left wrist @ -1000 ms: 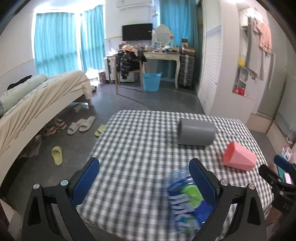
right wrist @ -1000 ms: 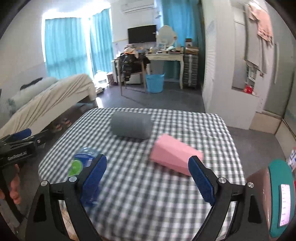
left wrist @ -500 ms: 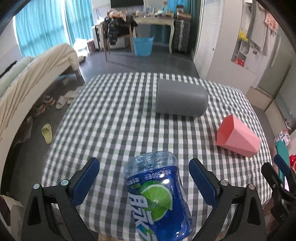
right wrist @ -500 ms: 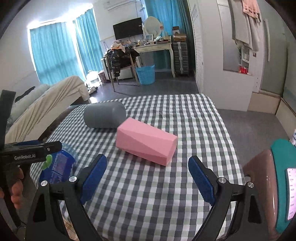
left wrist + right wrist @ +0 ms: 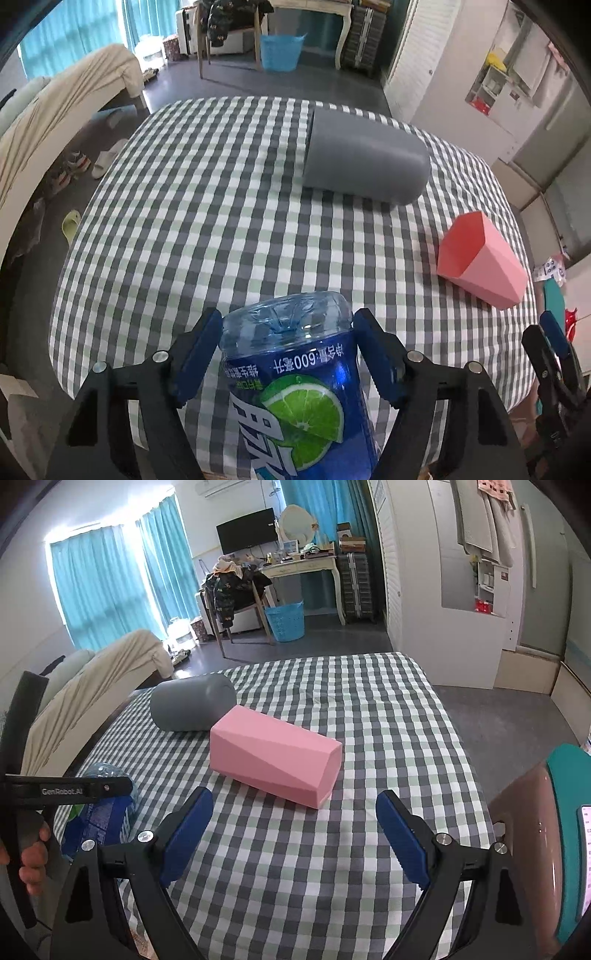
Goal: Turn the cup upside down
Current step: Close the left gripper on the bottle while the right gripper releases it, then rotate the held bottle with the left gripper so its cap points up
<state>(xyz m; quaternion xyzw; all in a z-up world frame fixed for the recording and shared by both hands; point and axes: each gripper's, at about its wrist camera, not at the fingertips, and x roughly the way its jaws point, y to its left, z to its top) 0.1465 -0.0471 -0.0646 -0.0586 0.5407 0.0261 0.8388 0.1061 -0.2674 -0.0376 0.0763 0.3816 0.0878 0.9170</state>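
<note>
The left gripper (image 5: 287, 360) has its blue pads closed against the sides of a clear blue plastic drink bottle with a lime label (image 5: 295, 384), which lies with its base pointing away from the camera; the pads touch the bottle just behind that base, so it looks gripped, though how firmly cannot be told. The right gripper (image 5: 295, 834) stands wide open with nothing between its fingers, hovering over the grey-and-white checked tablecloth (image 5: 369, 709). Ahead of that open gripper, slightly left of its centre line, lies the faceted pink plastic cup (image 5: 275, 755) on its side; further ahead and to the left lies the rounded grey plastic cup (image 5: 192, 707), also on its side. Seen from the left gripper, the grey cup is well ahead and the pink one ahead to the right, its open mouth turned toward the camera. By the look of it no cup has been flipped yet: both still rest sideways and untouched, so grasping, turning and setting one mouth-down all remain. The task does not say which cup is meant. The bottle's neck and cap are cut off at the frame's bottom edge.
</note>
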